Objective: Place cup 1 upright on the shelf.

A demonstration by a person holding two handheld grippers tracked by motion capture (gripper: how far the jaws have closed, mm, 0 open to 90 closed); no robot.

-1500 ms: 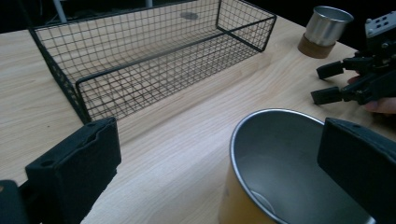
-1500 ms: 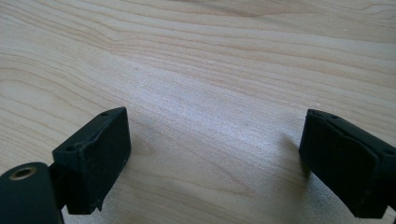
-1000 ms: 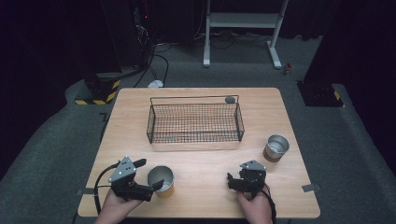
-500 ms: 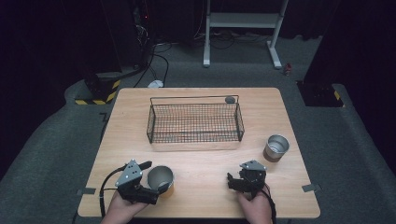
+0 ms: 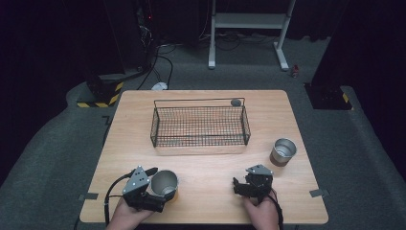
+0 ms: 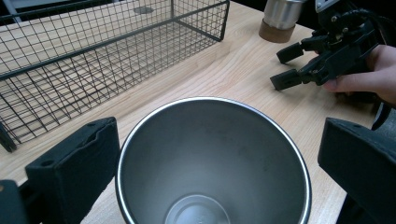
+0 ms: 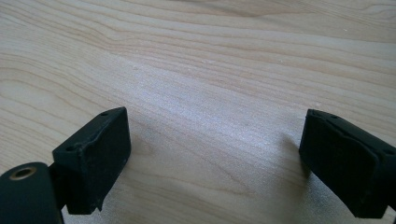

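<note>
The wooden desk point(image 5: 206, 191) carries everything, and the largest thing on it is a black wire basket point(image 5: 200, 125) standing toward the far side, near the middle of its width; a small round grey object point(image 5: 235, 102) sits at the basket's far right corner, though whether on the rim or behind it cannot be told. In the left gripper view the basket's mesh point(image 6: 84, 60) rises just beyond the near cup. That steel cup point(image 5: 164, 184) stands upright near the front left of the desk, its mouth open and its inside bare metal point(image 6: 210, 168). The left claw point(image 5: 160, 194) is spread wide around it, one black jaw on each side of the rim; the left jaw stands just beside the cup wall, the right jaw a little farther off, and neither is plainly pressing on it. A second steel cup point(image 5: 283, 151) with a brown base stands upright at the right side of the desk, well apart from the first and near the basket's right end. The right claw point(image 5: 238, 186) rests low near the front right, jaws parted with nothing but bare wood between them point(image 7: 215, 154).
</note>
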